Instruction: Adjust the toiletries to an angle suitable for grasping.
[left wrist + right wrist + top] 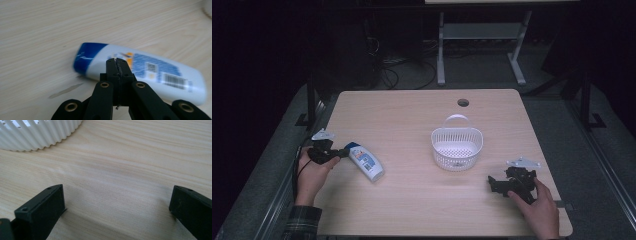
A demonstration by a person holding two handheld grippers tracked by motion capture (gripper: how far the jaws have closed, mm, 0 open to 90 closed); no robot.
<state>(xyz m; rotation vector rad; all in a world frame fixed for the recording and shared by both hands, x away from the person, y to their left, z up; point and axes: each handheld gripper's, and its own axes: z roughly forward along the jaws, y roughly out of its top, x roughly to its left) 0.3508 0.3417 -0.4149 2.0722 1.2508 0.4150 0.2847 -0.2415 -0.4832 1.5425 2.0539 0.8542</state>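
Observation:
A white bottle with a blue cap [365, 161] lies flat on the left part of the wooden table [412, 115], cap toward the left edge. My left gripper [343, 152] is at the cap end, jaws pressed together and empty. In the left gripper view the shut jaw tips [116, 60] hover in front of the bottle [155, 73], close to its blue cap [86, 57]. My right gripper [492, 184] rests near the table's front right, jaws spread wide. Between the two black jaws [117, 202] lies bare table.
A white perforated basket [457, 145] with a handle stands right of the table's middle; its ribbed wall [37, 135] is at the top left of the right gripper view. A round cable hole [463, 102] is near the far edge. Dark floor and a desk frame lie beyond.

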